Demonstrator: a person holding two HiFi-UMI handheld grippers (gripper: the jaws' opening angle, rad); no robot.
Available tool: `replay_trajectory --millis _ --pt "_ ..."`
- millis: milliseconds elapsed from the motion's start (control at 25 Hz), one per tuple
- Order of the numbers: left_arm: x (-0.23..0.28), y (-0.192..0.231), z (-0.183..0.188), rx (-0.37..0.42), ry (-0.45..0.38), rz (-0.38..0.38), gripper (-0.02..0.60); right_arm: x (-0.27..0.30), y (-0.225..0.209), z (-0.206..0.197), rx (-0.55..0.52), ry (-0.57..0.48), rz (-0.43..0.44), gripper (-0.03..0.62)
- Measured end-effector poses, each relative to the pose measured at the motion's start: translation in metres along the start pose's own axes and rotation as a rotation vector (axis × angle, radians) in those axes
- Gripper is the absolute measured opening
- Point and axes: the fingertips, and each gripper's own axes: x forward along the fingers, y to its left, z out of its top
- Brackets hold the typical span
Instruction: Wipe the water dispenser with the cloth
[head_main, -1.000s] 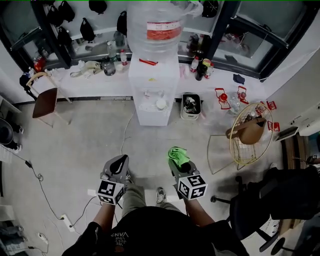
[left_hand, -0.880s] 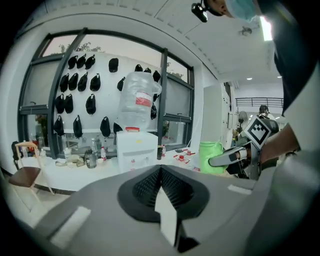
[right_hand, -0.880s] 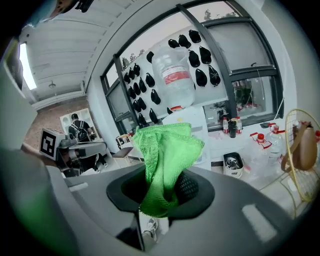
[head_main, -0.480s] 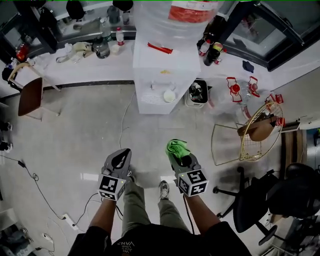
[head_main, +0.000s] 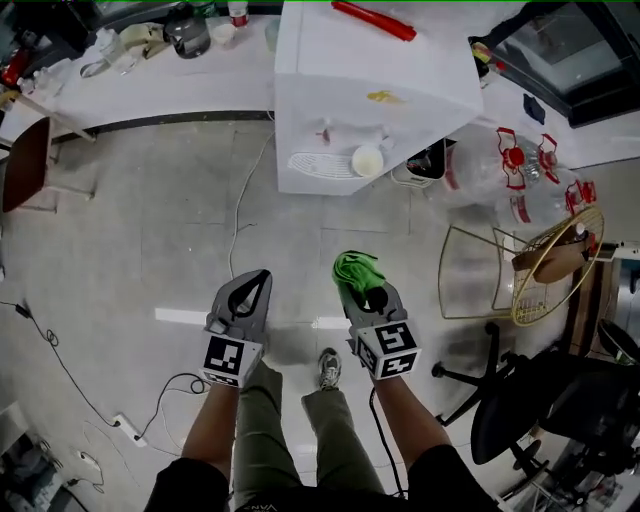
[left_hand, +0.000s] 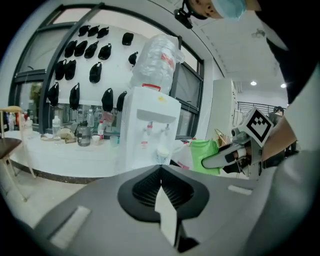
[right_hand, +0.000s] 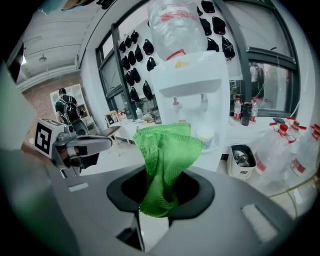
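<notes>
The right claw (head_main: 360, 288) grips the crumpled green microfibre cloth (head_main: 354, 268); the white boxy water dispenser (head_main: 372, 95) stands at 12 o'clock, well apart, nearer this claw. The left claw (head_main: 258, 284) is closed, empty.

A gold wire chair (head_main: 548, 268) stands at the right near a black office chair (head_main: 570, 395), with clear red-capped bottles (head_main: 482, 178) just beyond it. At the left, a brown chair (head_main: 25, 162) stands by the white bench (head_main: 150, 90), and cables (head_main: 55, 350) trail across the floor (head_main: 150, 250).
</notes>
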Motion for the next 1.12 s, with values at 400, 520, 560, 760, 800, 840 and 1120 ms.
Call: replay_trajectory --millis 400,520,560,760,800,840,1120 --pt "0.061 0.019 -0.088 -0.056 -0.057 0.038 0.002 0.116 -0.016 -0.073 -0.015 -0.029 0.038 0.115" --pt "0.067 0.029 -0.103 -0.04 -0.076 0.045 0.002 0.146 -0.019 -0.09 -0.017 -0.065 0.051 0.115" --pt "0.068 0.033 -0.109 -0.036 -0.08 0.047 0.002 0.155 -0.019 -0.095 -0.019 -0.076 0.055 0.115" --pt "0.075 0.046 -0.127 -0.022 -0.096 0.029 0.002 0.195 -0.022 -0.108 -0.057 -0.127 0.078 0.115" --pt "0.076 0.048 -0.13 -0.01 -0.104 0.03 0.002 0.203 -0.024 -0.11 -0.074 -0.134 0.081 0.115" --pt "0.076 0.049 -0.132 0.006 -0.116 0.033 0.002 0.212 -0.026 -0.111 -0.096 -0.142 0.083 0.115" --pt "0.079 0.055 -0.141 0.029 -0.162 0.032 0.002 0.272 -0.036 -0.099 -0.185 -0.202 0.094 0.115"
